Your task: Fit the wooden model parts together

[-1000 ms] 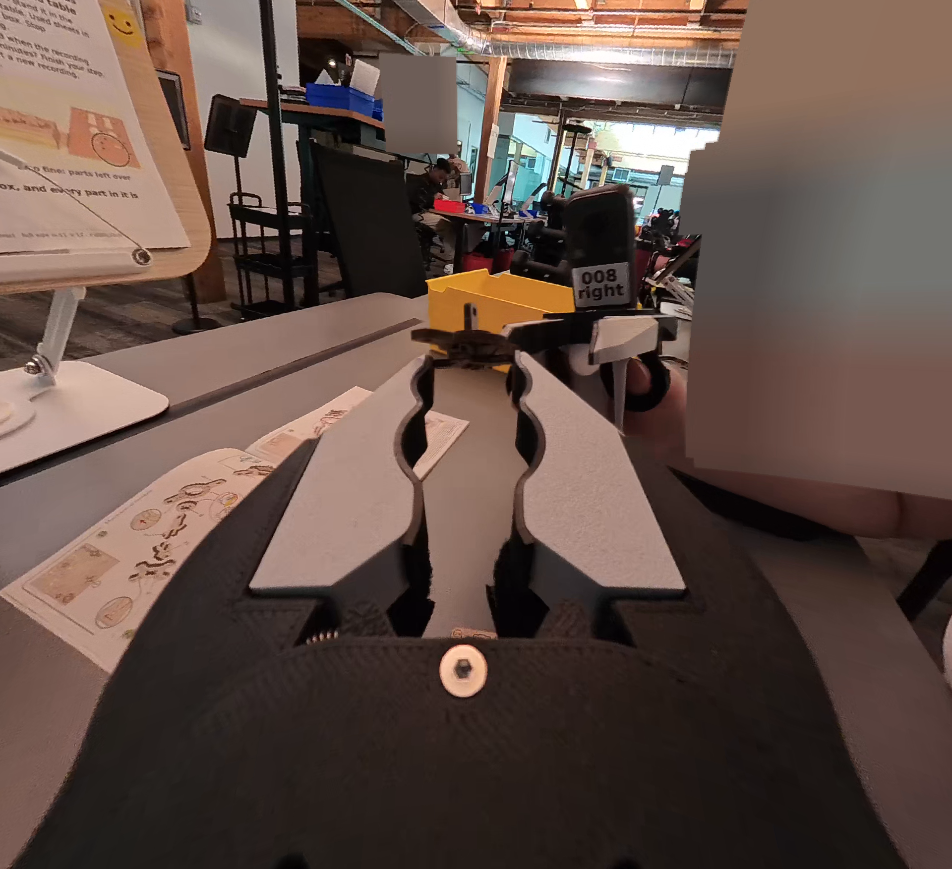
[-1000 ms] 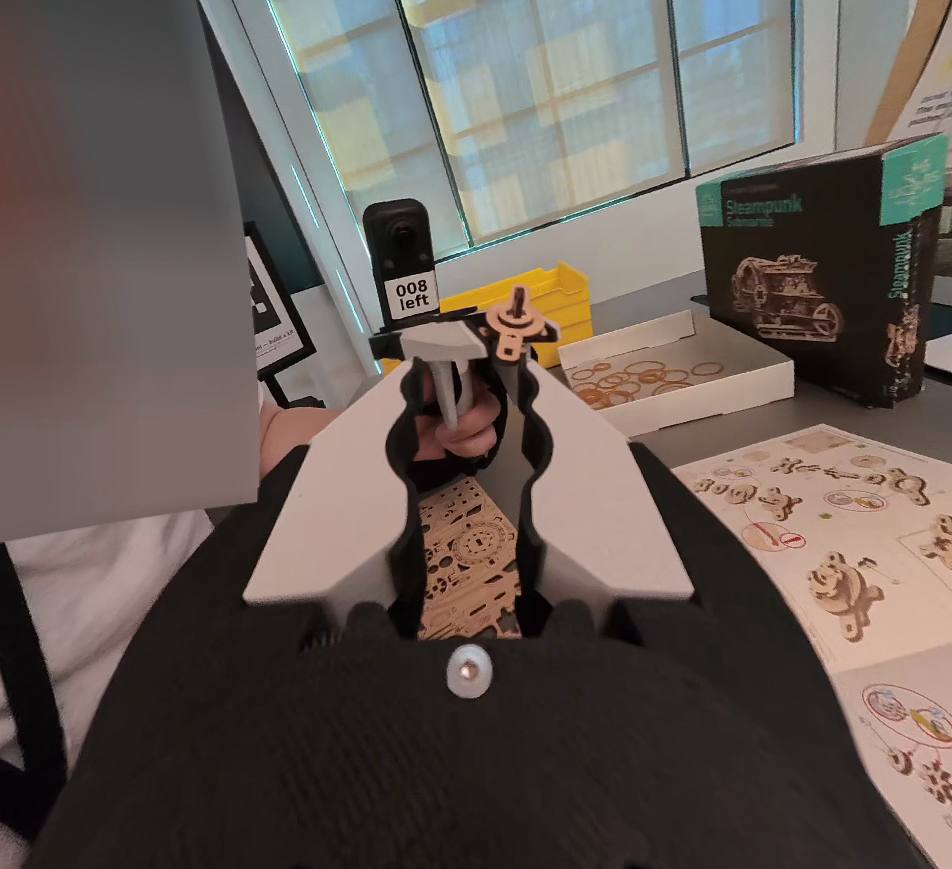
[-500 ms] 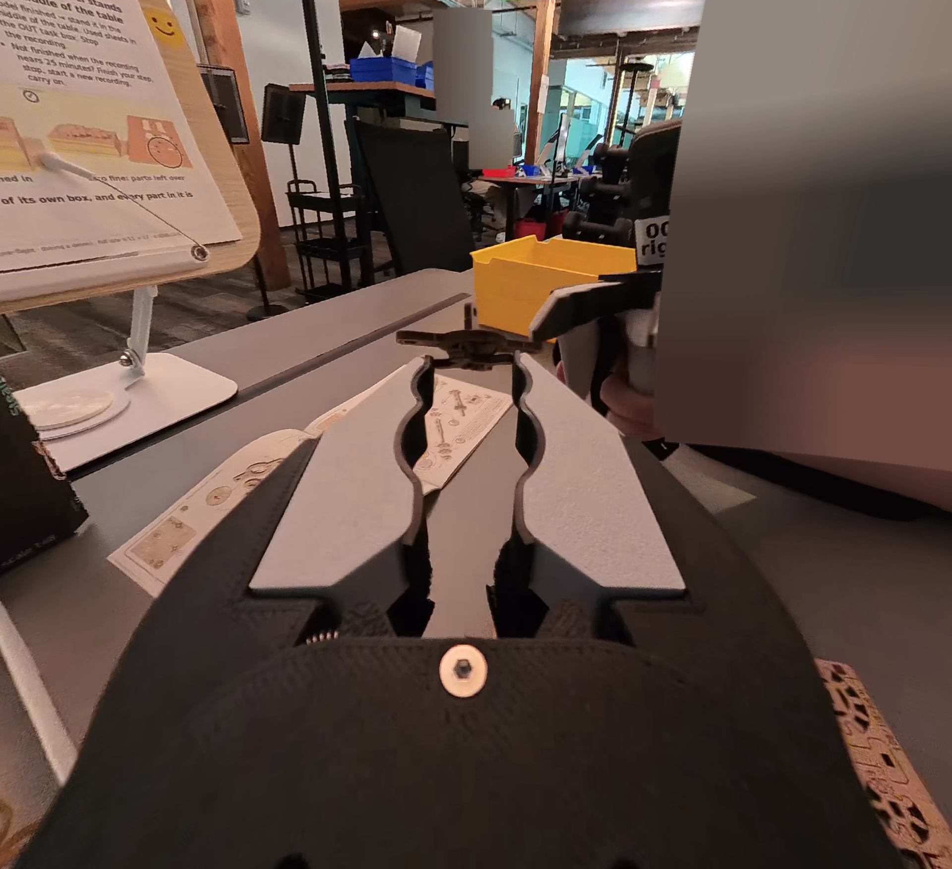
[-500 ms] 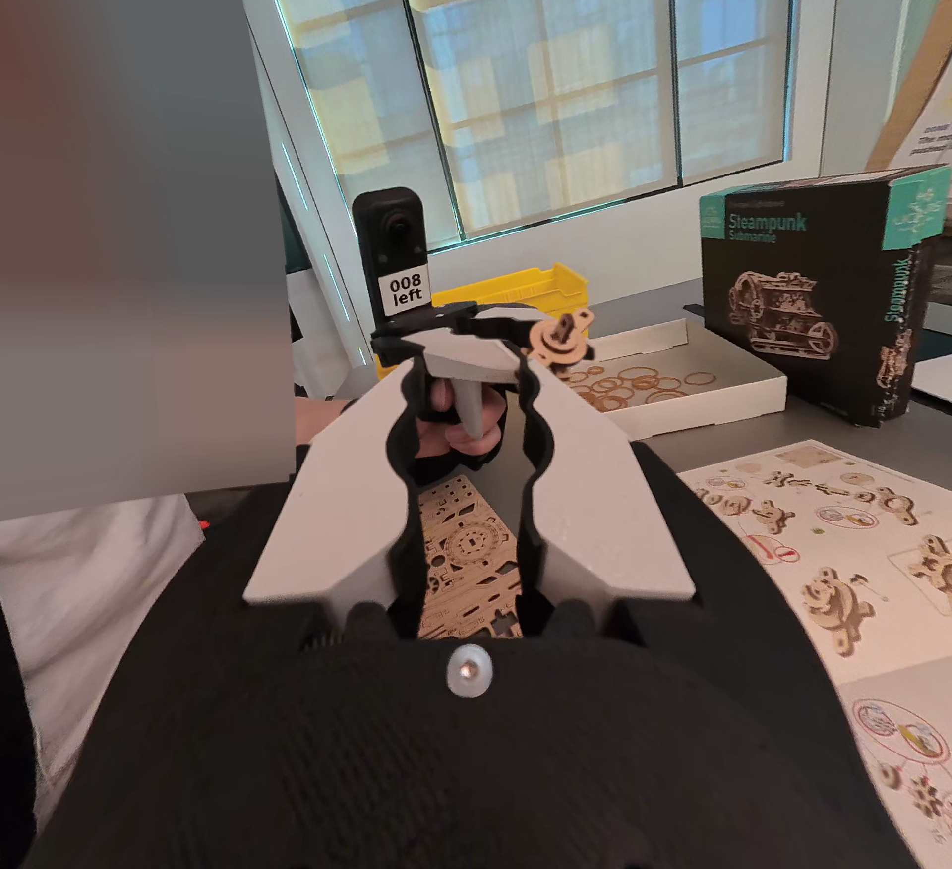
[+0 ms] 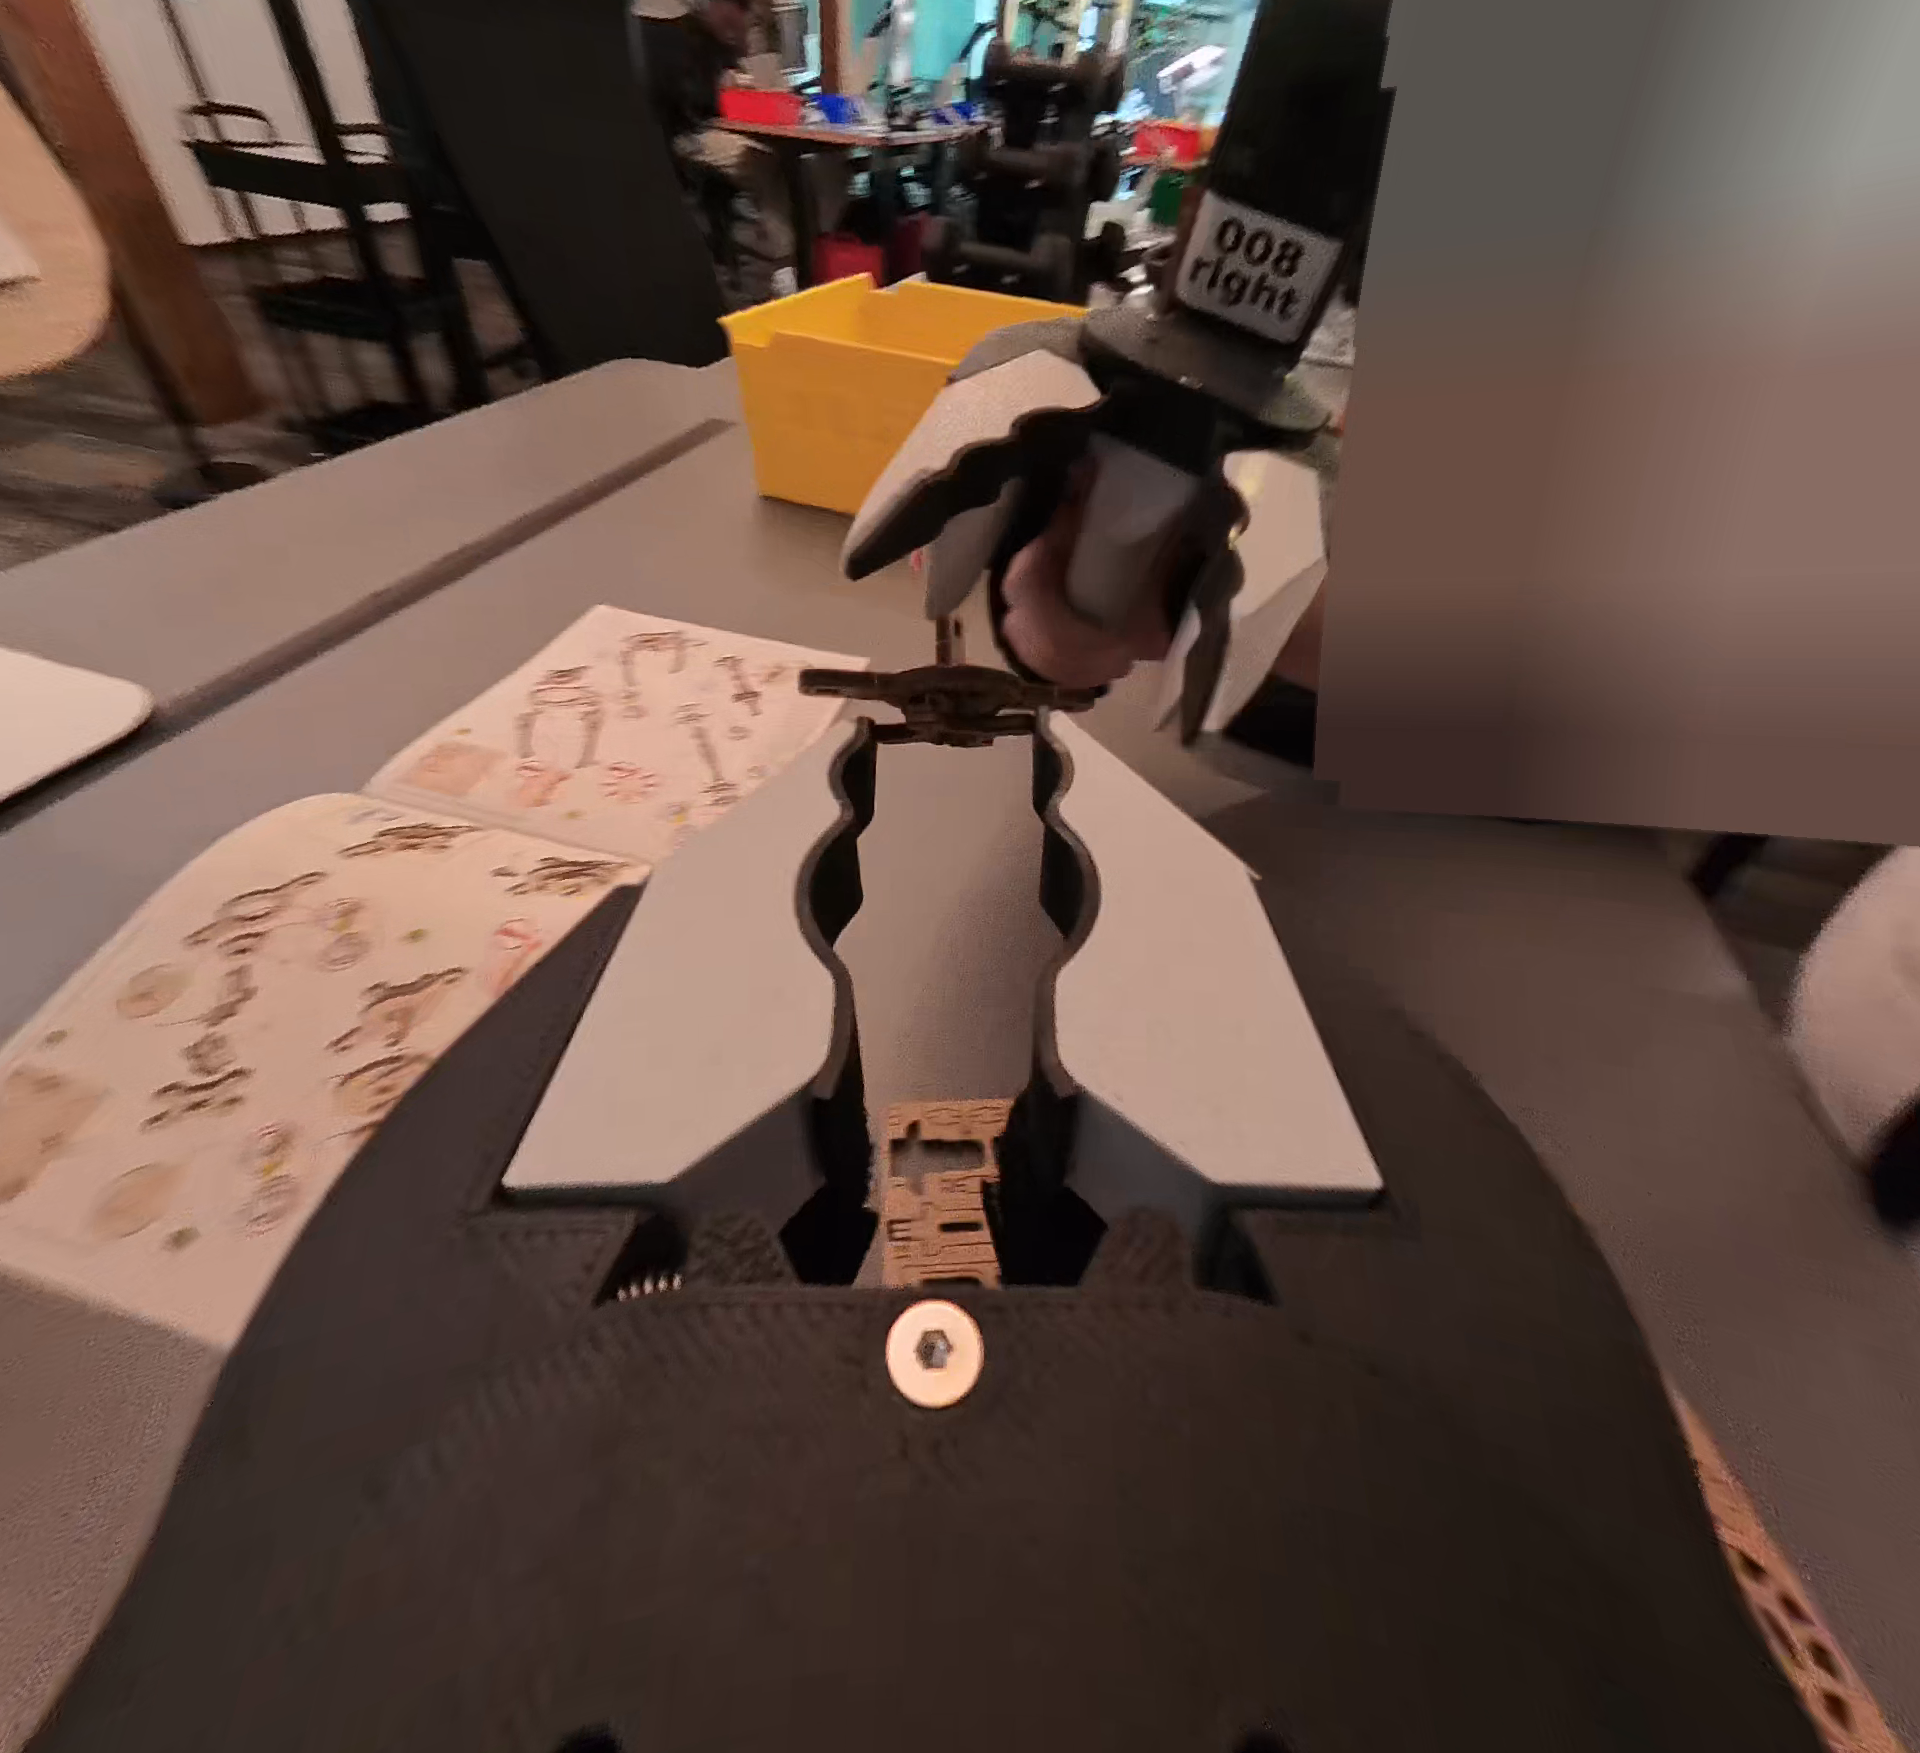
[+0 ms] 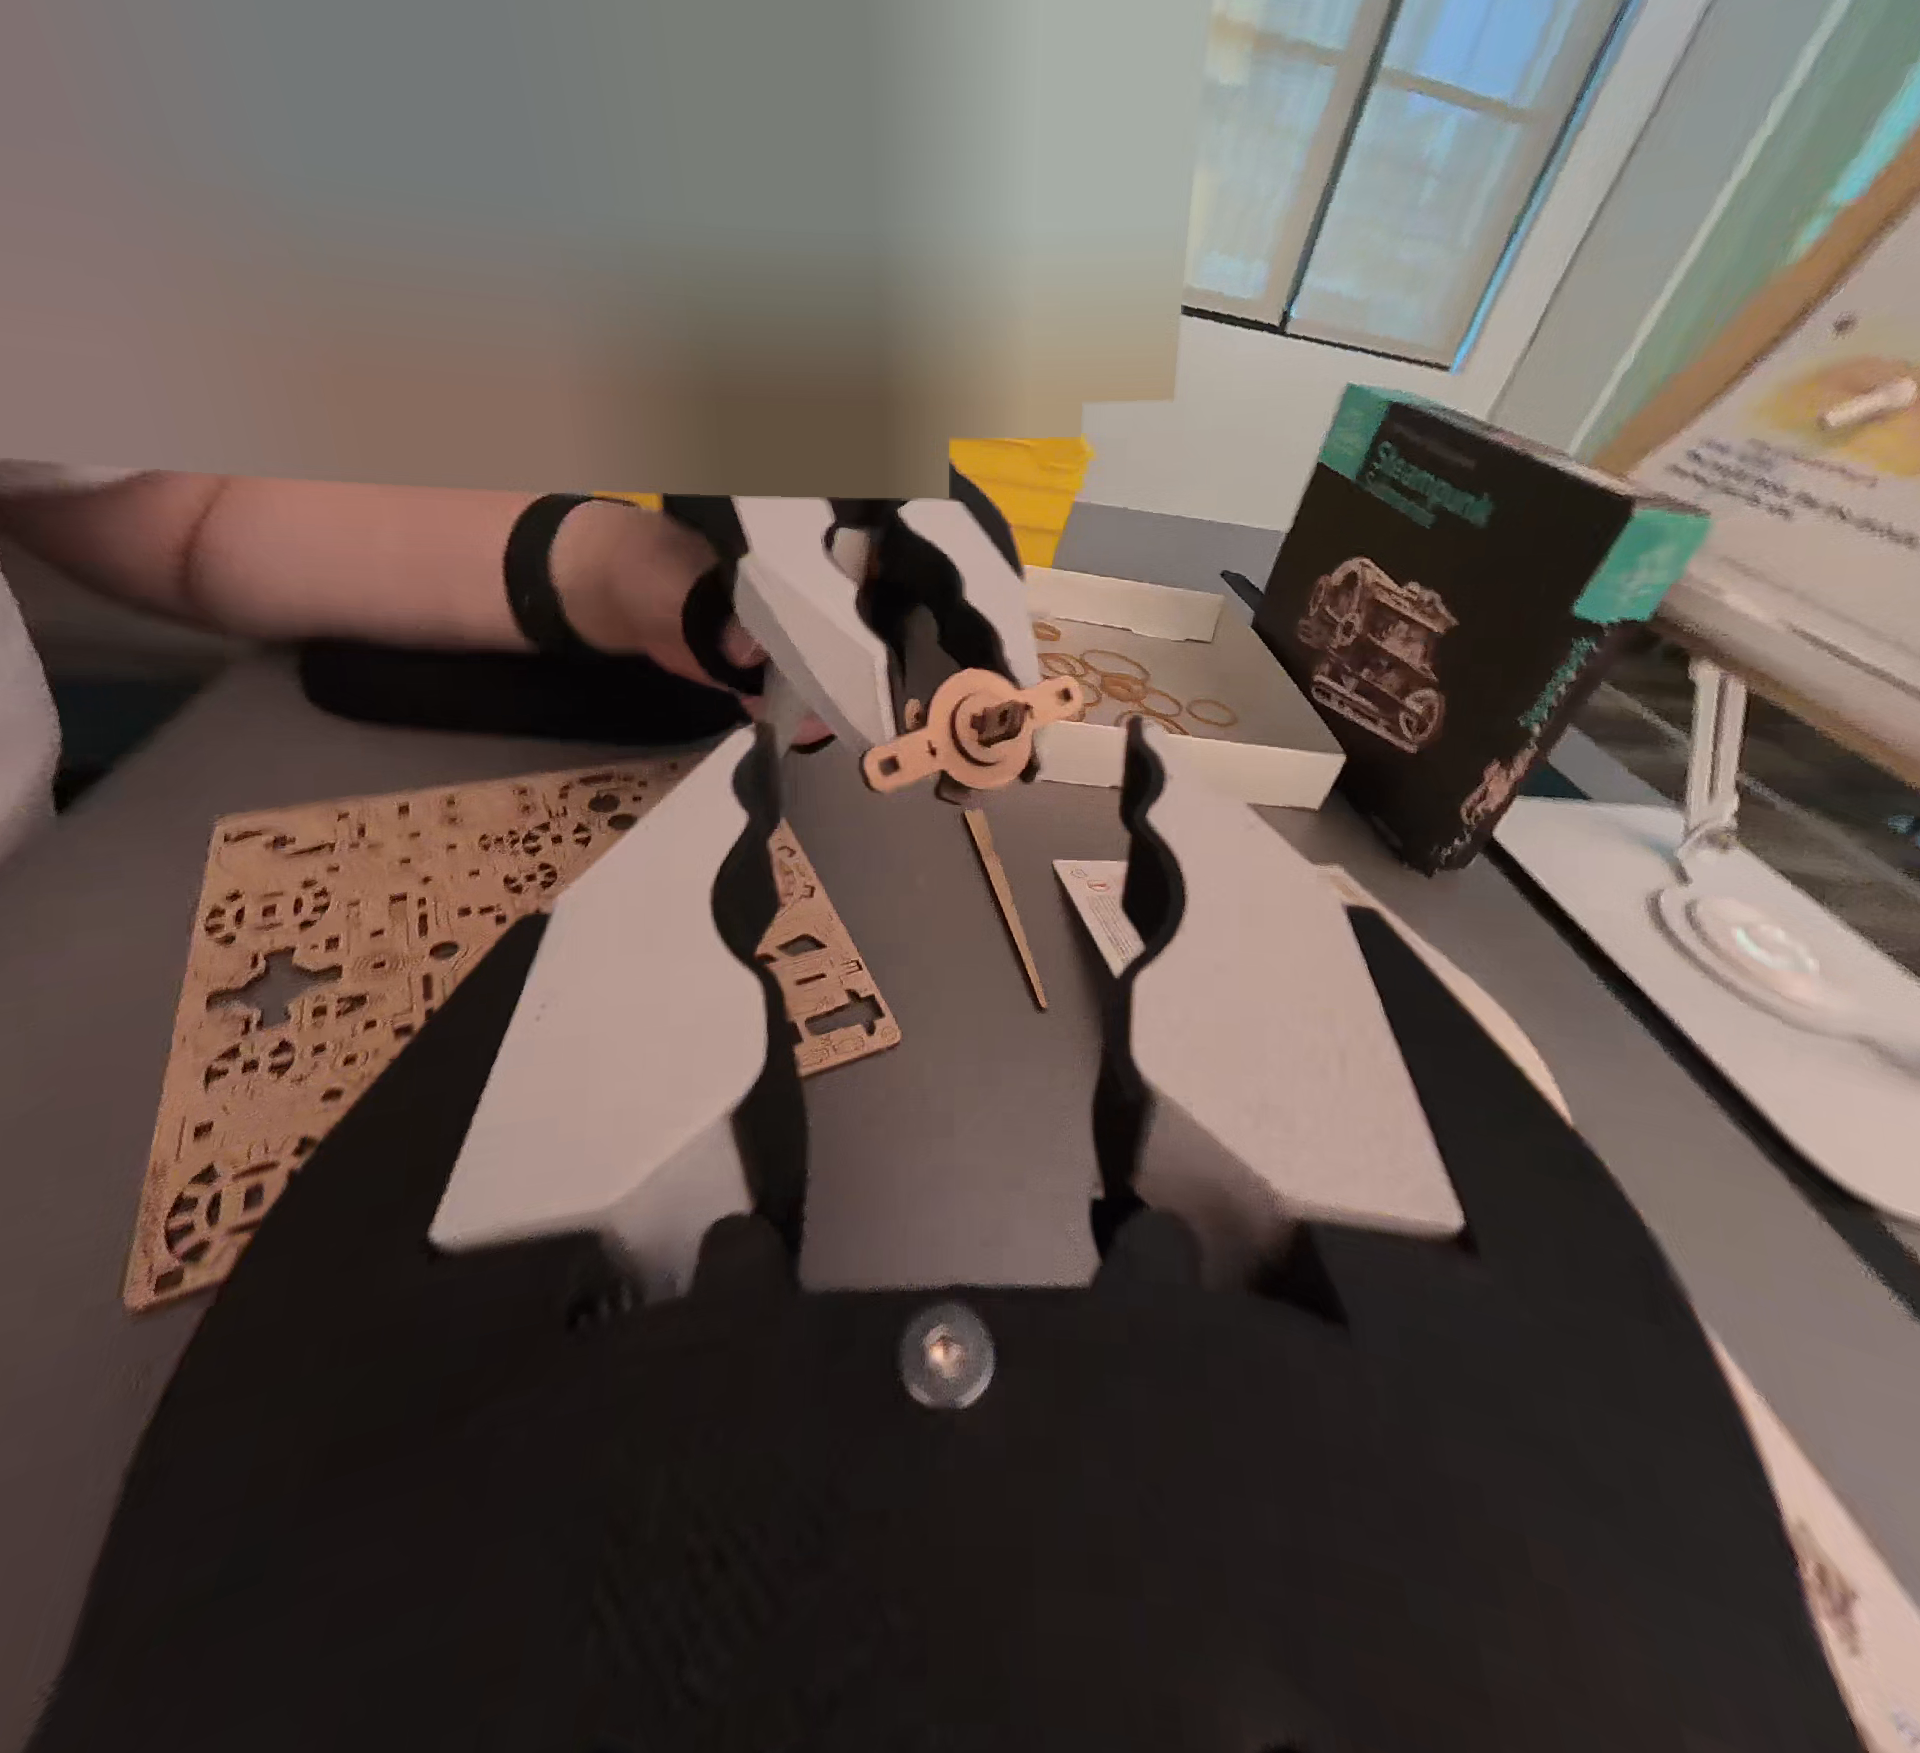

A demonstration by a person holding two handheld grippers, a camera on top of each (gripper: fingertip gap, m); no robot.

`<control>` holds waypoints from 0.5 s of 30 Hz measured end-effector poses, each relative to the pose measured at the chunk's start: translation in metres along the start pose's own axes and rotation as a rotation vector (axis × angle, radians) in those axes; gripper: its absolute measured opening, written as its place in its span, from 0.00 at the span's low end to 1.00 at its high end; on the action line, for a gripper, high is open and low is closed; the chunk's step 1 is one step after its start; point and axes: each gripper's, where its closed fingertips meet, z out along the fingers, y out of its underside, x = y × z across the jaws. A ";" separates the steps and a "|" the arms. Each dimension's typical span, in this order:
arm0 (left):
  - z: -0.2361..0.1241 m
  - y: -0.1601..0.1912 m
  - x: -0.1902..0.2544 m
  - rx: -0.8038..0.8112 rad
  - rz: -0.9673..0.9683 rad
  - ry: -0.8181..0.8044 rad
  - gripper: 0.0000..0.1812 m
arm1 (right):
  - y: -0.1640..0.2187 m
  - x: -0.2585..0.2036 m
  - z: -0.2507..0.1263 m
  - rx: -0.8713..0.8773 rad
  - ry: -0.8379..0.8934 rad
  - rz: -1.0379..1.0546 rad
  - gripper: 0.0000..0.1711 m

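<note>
left wrist view: our left gripper [image 5: 948, 729] is clamped on the small wooden assembly [image 5: 948, 704] at 12 o'clock, off the table. our right gripper [image 6: 940, 768] is spread and empty. we judge the assembly light, thin and brittle; take it by the round hub. white tray [image 6: 1195, 763] at 1 o'clock holds rubber bands [image 6: 1127, 690]; yellow bin [image 5: 831, 415], contents unseen.
</note>
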 end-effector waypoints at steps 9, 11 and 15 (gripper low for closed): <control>-0.008 -0.007 0.025 0.031 -0.104 0.227 0.16 | -0.006 -0.028 0.001 0.028 -0.171 0.067 0.48; -0.006 -0.004 0.025 0.015 -0.089 0.220 0.16 | -0.003 -0.030 0.002 0.011 -0.215 0.160 0.45; -0.005 -0.001 0.028 0.001 -0.062 0.223 0.16 | -0.009 -0.033 0.003 0.040 -0.272 0.284 0.45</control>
